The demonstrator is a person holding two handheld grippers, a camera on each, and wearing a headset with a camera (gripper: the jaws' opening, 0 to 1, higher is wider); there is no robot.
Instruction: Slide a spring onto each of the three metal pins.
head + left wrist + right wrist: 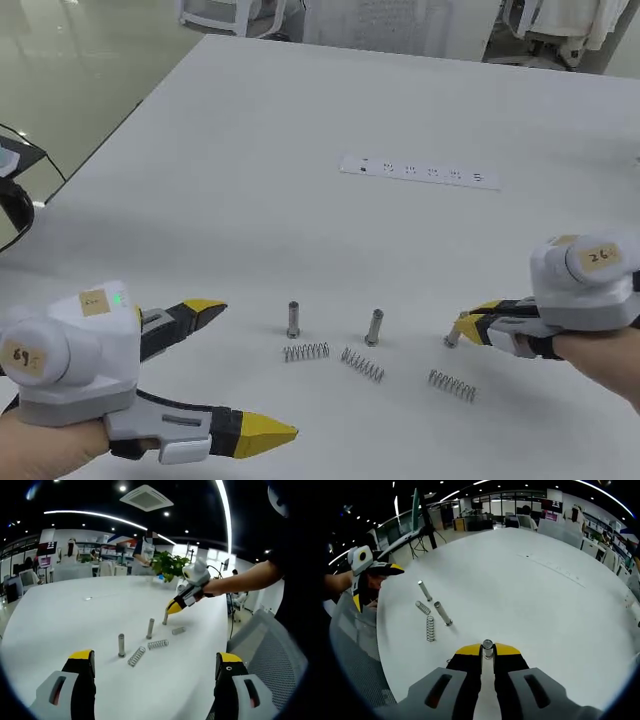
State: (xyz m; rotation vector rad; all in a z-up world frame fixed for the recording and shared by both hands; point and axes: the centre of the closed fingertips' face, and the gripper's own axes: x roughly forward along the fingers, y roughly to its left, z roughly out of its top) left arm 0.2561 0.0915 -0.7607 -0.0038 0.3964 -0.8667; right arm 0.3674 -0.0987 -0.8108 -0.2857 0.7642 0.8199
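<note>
Right tongs (pixel 468 328) pressed together on the third pin (pixel 488 648), gripping it near the top; can't tell if its base sits on the surface (pixel 300 200) or just off it; my read: it's held to stay steady and upright so a spring can go over it, or it's about to be lifted; left tongs (pixel 255 368) spread wide, pinching nothing, hovering on the person's side of the row, probably staged to fetch a spring; left pin (pixel 293 318) and middle pin (pixel 374 327) stand upright, free, apart from each other; springs lie flat just in front of the pins, one per pin: left spring (pixel 306 352), middle spring (pixel 362 364), right spring (pixel 452 386); layout pairs each spring with its pin; none is on a pin, so the task is at the start; right spring lies near the held pin, likely first pick; risks: springs may roll or pop out of the tips if pinched hard; the pins look easy to knock over with a nudge.
</note>
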